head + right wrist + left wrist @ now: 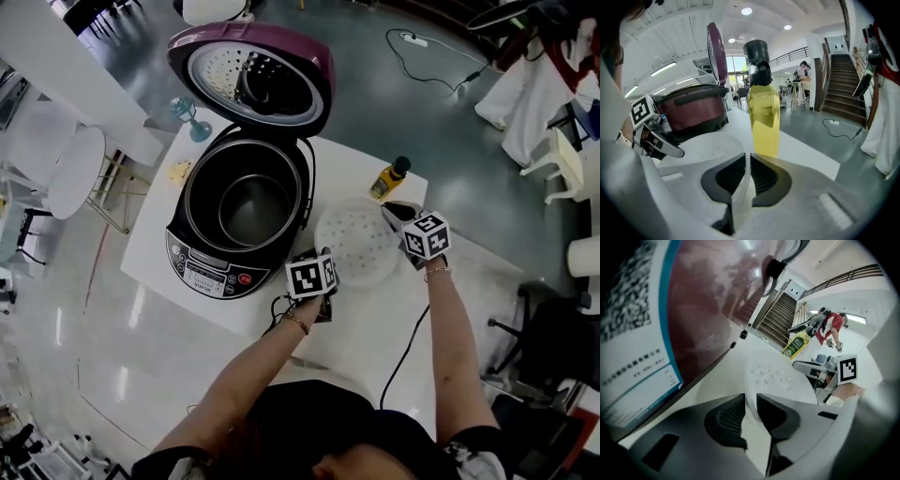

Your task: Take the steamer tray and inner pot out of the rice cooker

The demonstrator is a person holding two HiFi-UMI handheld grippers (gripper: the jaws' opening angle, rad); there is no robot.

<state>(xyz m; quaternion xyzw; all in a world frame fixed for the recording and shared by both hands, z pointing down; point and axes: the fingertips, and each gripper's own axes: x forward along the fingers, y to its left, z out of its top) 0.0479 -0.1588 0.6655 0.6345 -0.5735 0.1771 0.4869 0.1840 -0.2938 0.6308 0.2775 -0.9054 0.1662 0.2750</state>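
A dark staircase (841, 84) rises from the glossy grey floor (801, 119).

Hidden in the head view under the marker cubes: the jaws of the left gripper (326, 274) and the right gripper (397, 217), along with the stretches of the steamer tray (356, 246) rim beneath them. Cannot read the print on the rice cooker (176, 242) control panel (208, 275) there, being too small, nor the label (633, 333) on its wall in the left gripper view, blurred and cut off by the left edge. Masked by the jaw tips in the right gripper view: the foot of the yellow bottle (763, 122).
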